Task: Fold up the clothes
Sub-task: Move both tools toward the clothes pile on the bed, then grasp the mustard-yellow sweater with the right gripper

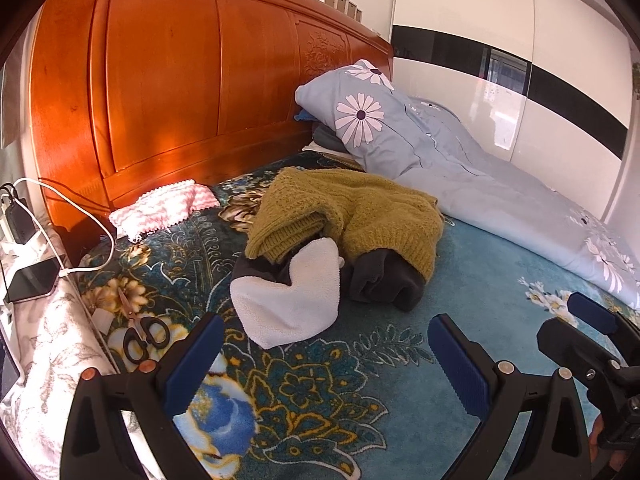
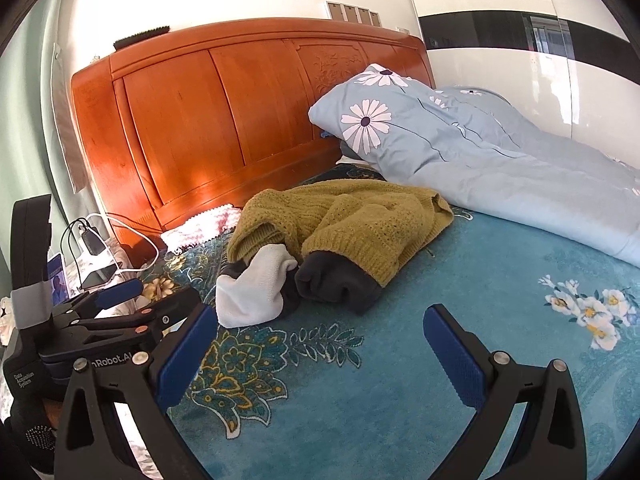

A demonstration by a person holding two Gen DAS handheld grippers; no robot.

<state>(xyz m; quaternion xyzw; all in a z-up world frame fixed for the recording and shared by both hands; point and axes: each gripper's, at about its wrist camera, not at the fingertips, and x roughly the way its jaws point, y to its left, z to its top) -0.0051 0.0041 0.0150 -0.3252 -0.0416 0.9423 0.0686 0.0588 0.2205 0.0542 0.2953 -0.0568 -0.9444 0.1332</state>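
Both claws, left [image 1: 324, 356] and right [image 2: 320, 344], hover released near the heap of clothes [image 1: 344, 216] mid-bed, where a careless pinch would likely snag several tangled garments together.

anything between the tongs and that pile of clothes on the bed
Nothing visible. Both the left tongs and right tongs hover open over bare blanket, with the clothes pile just ahead. The scissors lie off to the left, outside the path.
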